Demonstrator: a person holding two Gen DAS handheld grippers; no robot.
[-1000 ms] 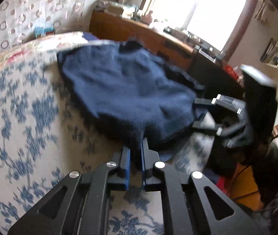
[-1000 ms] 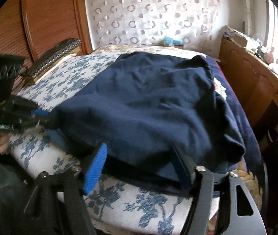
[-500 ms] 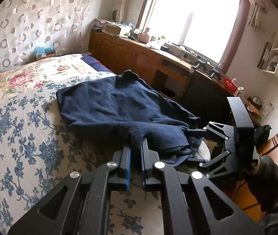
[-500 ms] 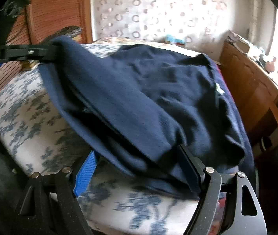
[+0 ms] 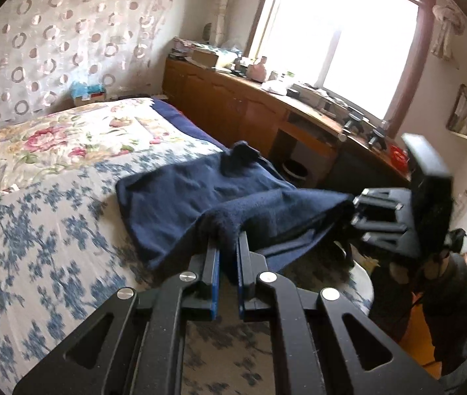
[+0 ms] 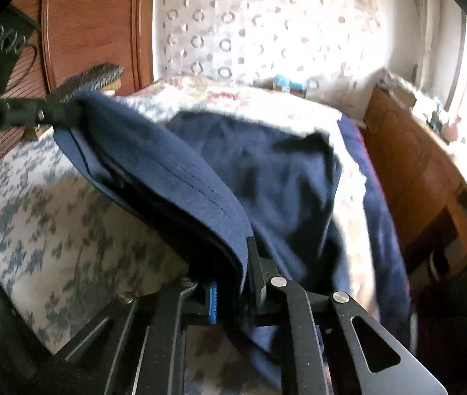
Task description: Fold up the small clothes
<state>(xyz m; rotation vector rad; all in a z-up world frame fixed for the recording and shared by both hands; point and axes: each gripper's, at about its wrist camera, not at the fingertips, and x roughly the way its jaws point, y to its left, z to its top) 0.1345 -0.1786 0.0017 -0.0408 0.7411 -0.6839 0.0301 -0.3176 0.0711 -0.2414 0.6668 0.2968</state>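
Both grippers now clamp the near hem of the navy garment (image 5: 200,194): the right gripper (image 6: 233,283), gaping a second ago, has clenched on the cloth, and the left gripper (image 5: 227,256) keeps its pinch. Lifted off the floral bed (image 5: 36,230), that edge stretches taut between them at lower centre, so the fold-over looks under way. Its far half lies on the bed.

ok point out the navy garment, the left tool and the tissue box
navy garment (image 5: 200,194), left wrist view, flat part lying on the bed
left tool (image 5: 228,247), left wrist view, between its fingertips
tissue box (image 5: 87,93), left wrist view, its front
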